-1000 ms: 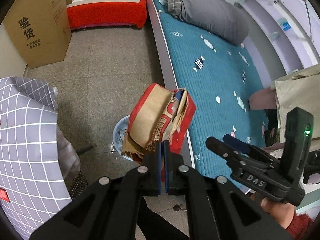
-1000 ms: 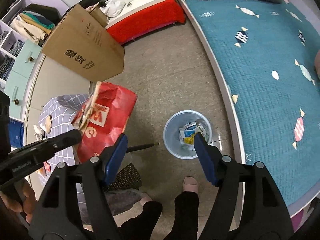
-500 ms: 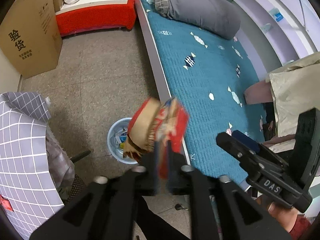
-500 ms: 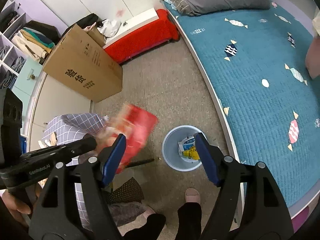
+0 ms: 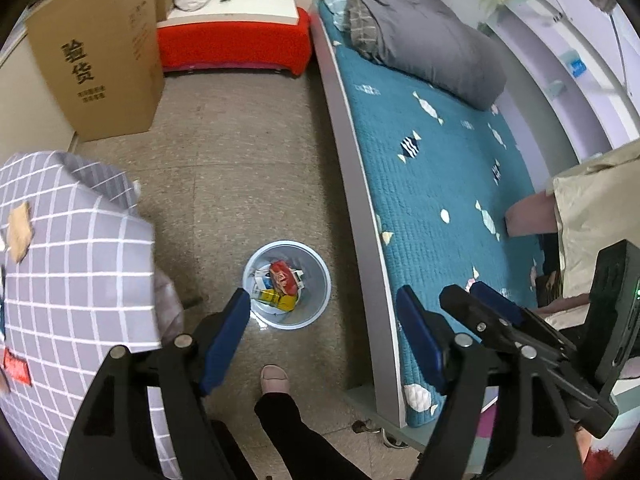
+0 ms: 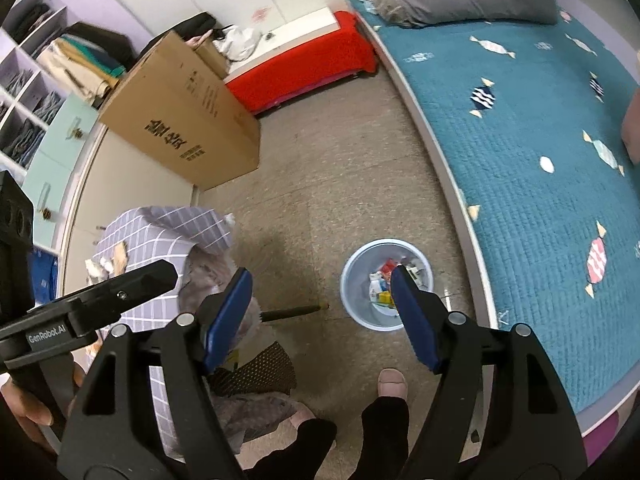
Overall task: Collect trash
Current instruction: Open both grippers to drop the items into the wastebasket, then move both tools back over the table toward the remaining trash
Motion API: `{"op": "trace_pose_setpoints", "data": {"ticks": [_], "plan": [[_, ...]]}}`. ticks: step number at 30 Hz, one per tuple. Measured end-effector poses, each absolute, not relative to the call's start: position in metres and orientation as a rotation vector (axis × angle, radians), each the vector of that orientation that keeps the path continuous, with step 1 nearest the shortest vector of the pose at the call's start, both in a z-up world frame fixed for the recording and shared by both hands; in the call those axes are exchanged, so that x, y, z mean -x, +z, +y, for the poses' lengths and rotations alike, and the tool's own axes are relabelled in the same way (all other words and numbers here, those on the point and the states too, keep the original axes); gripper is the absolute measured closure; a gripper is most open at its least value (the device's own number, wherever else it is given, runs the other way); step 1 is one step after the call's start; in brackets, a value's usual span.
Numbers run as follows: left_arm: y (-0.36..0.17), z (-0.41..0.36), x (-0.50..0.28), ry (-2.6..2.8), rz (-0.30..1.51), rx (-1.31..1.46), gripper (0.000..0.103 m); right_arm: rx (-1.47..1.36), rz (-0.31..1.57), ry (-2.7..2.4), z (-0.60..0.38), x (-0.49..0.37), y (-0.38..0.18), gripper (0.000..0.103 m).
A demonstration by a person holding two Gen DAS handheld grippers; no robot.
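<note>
Nearest to you, your left gripper (image 5: 322, 334) hangs with its blue pads spread wide and nothing between them, which fits a tool that has no load to carry. Your right gripper (image 6: 320, 312) is likewise splayed and empty, held beside the left one above the floor; from the left wrist view you see its black body off to the right, over the bed edge.

Just below and ahead of both tools stands the pale blue bin (image 5: 316, 300), upright on the tiled floor between the grid-patterned cloth (image 5: 72, 264) and the bed (image 5: 440, 168). Both tools frame the bin because it is the drop point. The red packet (image 5: 283, 278) lies inside it on top of the other wrappers, so that piece of trash looks collected.

To your left, small scraps (image 6: 116, 256) rest on the grid-patterned cloth; they may be the next trash, though they are too small to identify. A thin dark rod (image 6: 292, 312) lies on the floor pointing at the bin.

Farther off, the cardboard box (image 5: 100, 52) stands against the wall, and beyond it the red bench (image 5: 232, 46).
</note>
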State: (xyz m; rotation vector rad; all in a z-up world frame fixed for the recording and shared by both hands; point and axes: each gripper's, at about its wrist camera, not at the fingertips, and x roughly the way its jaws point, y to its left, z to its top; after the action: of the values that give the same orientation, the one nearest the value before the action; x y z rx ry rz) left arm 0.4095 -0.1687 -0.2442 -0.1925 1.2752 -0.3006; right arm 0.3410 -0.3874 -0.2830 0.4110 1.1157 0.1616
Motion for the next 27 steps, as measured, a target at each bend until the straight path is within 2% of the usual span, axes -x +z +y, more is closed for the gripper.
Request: {"op": "trace_pose_setpoints", "data": {"ticks": [12,27], "plan": [[-0.205,-0.045,-0.366,-0.185,1.179,0.278,0.029,-0.31,1.111,0.323,-0.27,-0.339,-0.258,0.031],[-0.199,0.137,-0.304,-0.084,1.155,0.343,0.028,-0.242,1.105,0.443,-0.081,-0.3,-0.245,0.031]]}}
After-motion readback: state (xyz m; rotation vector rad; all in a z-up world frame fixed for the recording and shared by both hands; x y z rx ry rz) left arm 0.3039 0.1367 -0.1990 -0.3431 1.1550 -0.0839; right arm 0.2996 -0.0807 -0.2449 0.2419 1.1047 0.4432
